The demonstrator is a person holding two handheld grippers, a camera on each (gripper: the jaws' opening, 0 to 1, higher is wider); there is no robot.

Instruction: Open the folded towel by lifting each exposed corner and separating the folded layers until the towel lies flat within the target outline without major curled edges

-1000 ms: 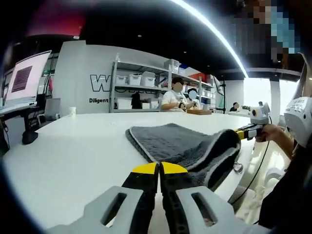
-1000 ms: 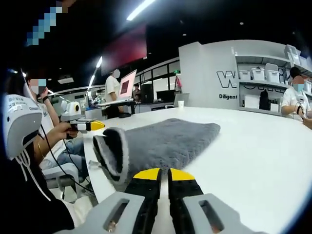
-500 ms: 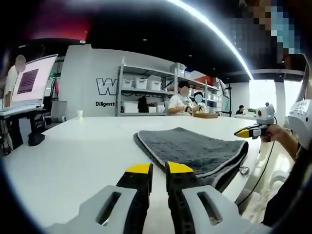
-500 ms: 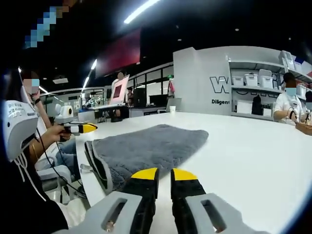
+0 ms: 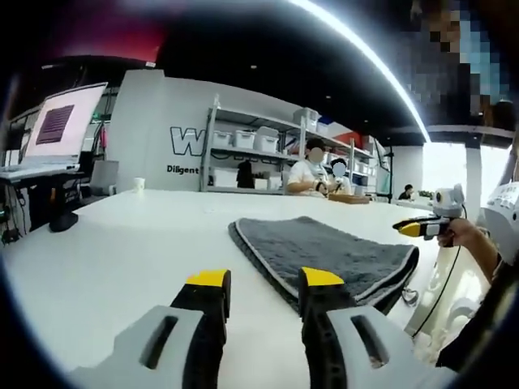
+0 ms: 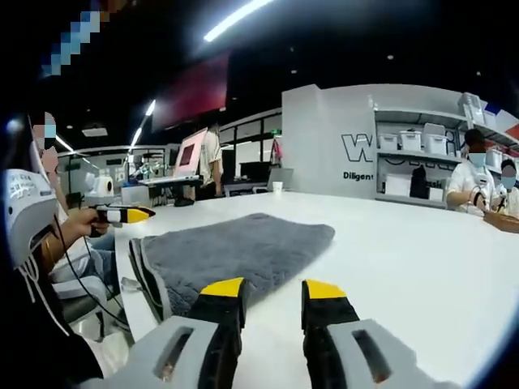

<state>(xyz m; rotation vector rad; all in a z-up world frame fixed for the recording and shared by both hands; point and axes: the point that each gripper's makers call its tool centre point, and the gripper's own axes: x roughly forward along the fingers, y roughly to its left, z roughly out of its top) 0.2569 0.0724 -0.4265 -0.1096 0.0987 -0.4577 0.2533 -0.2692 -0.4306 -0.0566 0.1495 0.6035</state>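
A grey towel point(image 5: 324, 250) with a pale edge trim lies on the white table point(image 5: 122, 259), its near end reaching the table's edge. My left gripper point(image 5: 264, 279) is open just short of the towel's left long edge, with nothing between its yellow fingertips point(image 5: 207, 278). In the right gripper view the same towel point(image 6: 235, 245) lies ahead and to the left. My right gripper point(image 6: 273, 288) is open beside the towel's long edge and holds nothing. Each gripper shows in the other's view, held in a hand off the table's edge: the right gripper point(image 5: 418, 228) and the left gripper point(image 6: 122, 214).
The white table point(image 6: 422, 251) stretches wide beyond the towel. A paper cup point(image 5: 139, 184) stands at its far side. Shelves with white bins point(image 5: 243, 142) and seated people point(image 5: 310, 172) are behind it. A screen point(image 5: 57, 130) stands at the far left. A cable point(image 5: 442, 284) hangs off the table's edge.
Both grippers went from shut to open. The towel's near end, curled up a second ago, now lies flatter. Both cameras have shifted a little.
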